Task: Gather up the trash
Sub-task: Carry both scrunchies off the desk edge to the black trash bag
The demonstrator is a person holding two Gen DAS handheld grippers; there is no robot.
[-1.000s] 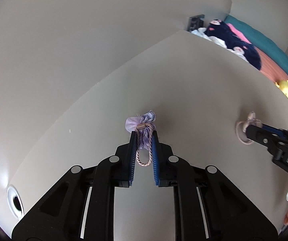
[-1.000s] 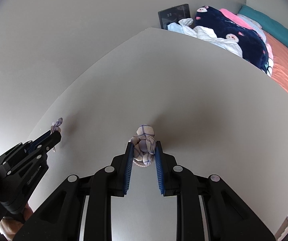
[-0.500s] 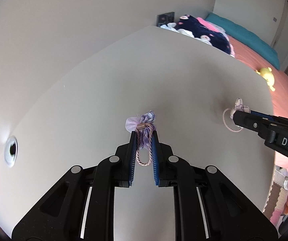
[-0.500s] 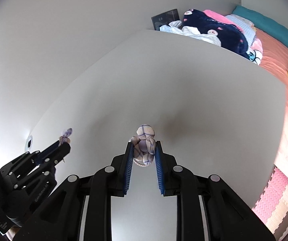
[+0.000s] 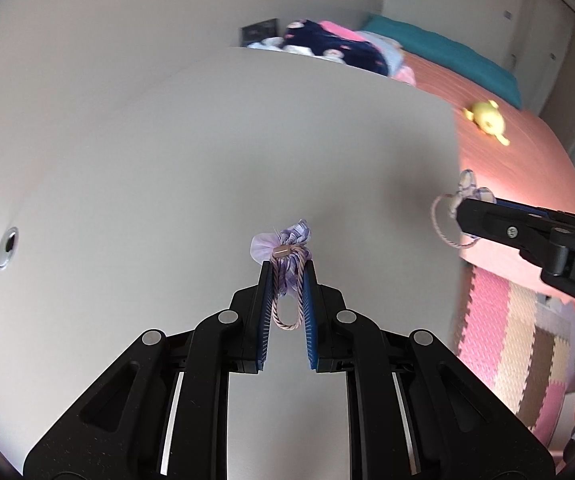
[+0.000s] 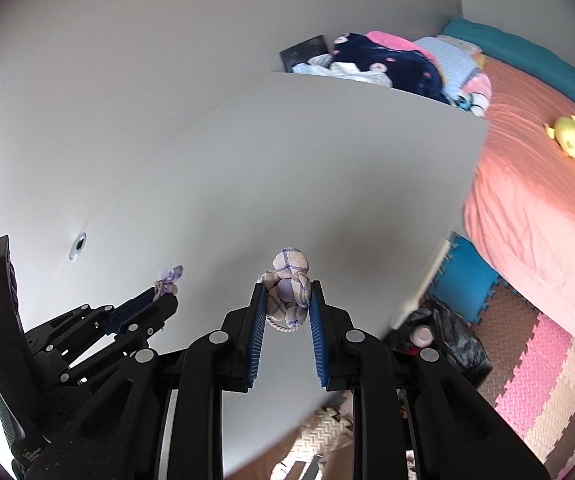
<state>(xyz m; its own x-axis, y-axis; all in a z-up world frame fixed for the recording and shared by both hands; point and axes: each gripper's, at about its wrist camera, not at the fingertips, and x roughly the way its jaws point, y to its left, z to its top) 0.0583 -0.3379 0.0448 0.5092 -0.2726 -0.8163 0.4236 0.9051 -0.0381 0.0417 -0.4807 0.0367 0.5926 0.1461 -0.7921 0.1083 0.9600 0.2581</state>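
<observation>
My left gripper (image 5: pixel 287 270) is shut on a purple hair tie with a lilac fabric bow and a twisted elastic loop (image 5: pixel 285 248), held above the white desk (image 5: pixel 247 140). My right gripper (image 6: pixel 287 292) is shut on a beige checked hair tie with a fabric knot (image 6: pixel 289 276), held over the desk near its right edge. In the left wrist view the right gripper (image 5: pixel 461 206) comes in from the right with its hair tie (image 5: pixel 453 212). The left gripper (image 6: pixel 165 296) and its bow (image 6: pixel 169 276) show at lower left in the right wrist view.
A black trash bag (image 6: pixel 439 336) lies on the foam floor mats (image 6: pixel 535 380) below the desk's right edge. A bed with an orange sheet (image 6: pixel 535 184), a yellow plush toy (image 6: pixel 571 140) and piled clothes (image 6: pixel 383 64) stands beyond. A cable hole (image 5: pixel 7 246) marks the desk's left side.
Both grippers have swept to the right across the desk, each keeping its hair tie. The desk's right edge, the floor mats and the black bag have come into view.
</observation>
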